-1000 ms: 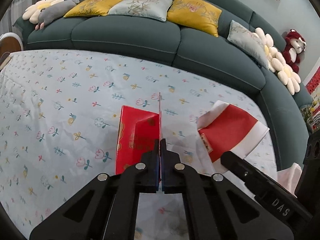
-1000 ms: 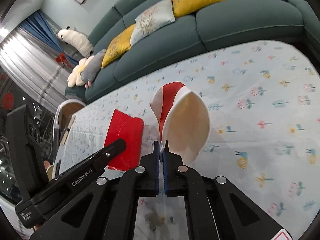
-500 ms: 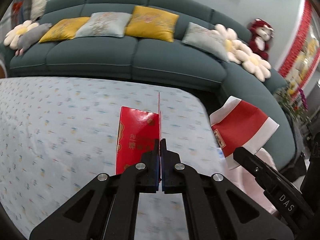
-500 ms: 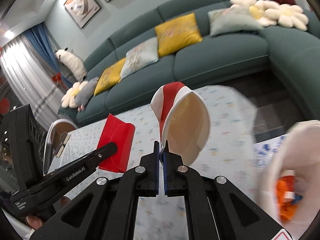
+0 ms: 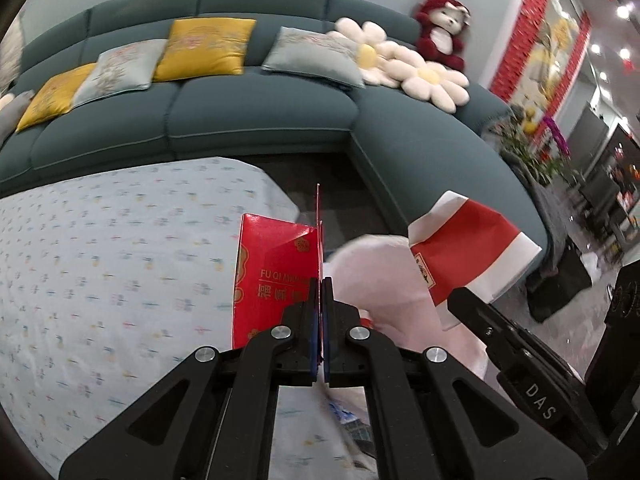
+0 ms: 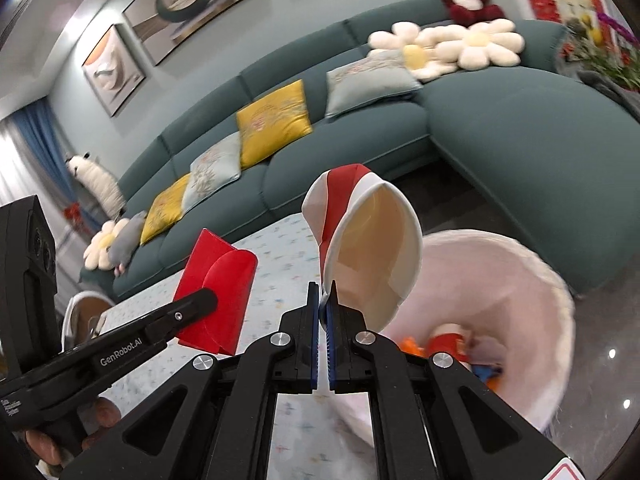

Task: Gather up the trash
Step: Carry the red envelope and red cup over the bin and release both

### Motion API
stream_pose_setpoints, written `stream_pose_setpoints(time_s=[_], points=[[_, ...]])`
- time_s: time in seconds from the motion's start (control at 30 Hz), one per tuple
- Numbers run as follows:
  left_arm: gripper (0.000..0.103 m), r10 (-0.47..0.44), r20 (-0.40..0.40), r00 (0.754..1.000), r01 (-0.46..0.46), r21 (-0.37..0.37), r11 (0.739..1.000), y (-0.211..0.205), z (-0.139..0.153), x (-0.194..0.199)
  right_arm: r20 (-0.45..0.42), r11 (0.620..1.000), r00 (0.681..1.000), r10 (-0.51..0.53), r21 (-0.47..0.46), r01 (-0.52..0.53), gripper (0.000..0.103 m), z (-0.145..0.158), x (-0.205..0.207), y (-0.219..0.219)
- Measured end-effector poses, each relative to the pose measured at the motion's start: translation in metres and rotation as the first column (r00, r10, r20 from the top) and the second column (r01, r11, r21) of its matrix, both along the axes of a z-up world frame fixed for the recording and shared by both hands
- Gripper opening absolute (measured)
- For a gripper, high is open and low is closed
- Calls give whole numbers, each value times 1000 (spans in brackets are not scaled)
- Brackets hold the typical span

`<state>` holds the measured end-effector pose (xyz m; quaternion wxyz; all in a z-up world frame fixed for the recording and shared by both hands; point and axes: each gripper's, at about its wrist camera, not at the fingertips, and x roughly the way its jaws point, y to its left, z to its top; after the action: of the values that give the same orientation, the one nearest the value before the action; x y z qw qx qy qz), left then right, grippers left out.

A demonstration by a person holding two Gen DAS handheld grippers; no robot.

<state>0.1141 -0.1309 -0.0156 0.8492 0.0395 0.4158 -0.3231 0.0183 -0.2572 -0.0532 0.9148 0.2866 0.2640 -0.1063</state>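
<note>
The left gripper (image 5: 320, 292) is clenched on the thin edge of a flat red paper envelope with gold lettering (image 5: 276, 276). Its fingers (image 5: 311, 320) pinch the flap edge, and the envelope stands upright in the air above the far right corner of the worktop covered with a pale floral-print cloth (image 5: 120, 264). In the right wrist view the same envelope (image 6: 218, 284) hangs clear of the worktop (image 6: 280, 256), to the left of the right gripper.

The right gripper (image 6: 324, 300) is clenched on the rim of a crushed red-and-white paper cup (image 6: 372, 248). Its fingers (image 6: 314, 320) meet on the lower edge of the rim, and the cup's cream interior faces the camera. The cup is held off the worktop, just past its right edge. In the left wrist view the cup (image 5: 472, 252) shows its red band and white borders, to the right of the envelope.

A pale pink fluffy-rimmed bin (image 6: 532, 300) stands below and to the right of the cup, beyond the worktop's edge. Orange, red and blue scraps (image 6: 452, 344) lie inside it. The bin is blurred in both views (image 5: 384, 276).

A dark teal curved sofa (image 5: 256, 120) with yellow and grey cushions runs behind the worktop. A person's fingertips (image 6: 104, 420) grip the left gripper's handle at the lower left of the right wrist view.
</note>
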Motion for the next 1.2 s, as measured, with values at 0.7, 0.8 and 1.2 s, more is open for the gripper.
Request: stream_pose_setpoints(time_s=[0.7,0.8,1.2], points=[[1,-37,-25,999,39,57,998,-47,-19,-21,-34,993,996,-85,85,88,4,-34,-25,-43],[1,-43,-25,999,44,58,997,-49,-19,-21,-35,992,996,-85,86,88,4,-34,-25,-43],[1,-66,-50,997,69,55,996,-59,-24,-21,-42,992,995,-89,85,93,4,-33,-24,-44]])
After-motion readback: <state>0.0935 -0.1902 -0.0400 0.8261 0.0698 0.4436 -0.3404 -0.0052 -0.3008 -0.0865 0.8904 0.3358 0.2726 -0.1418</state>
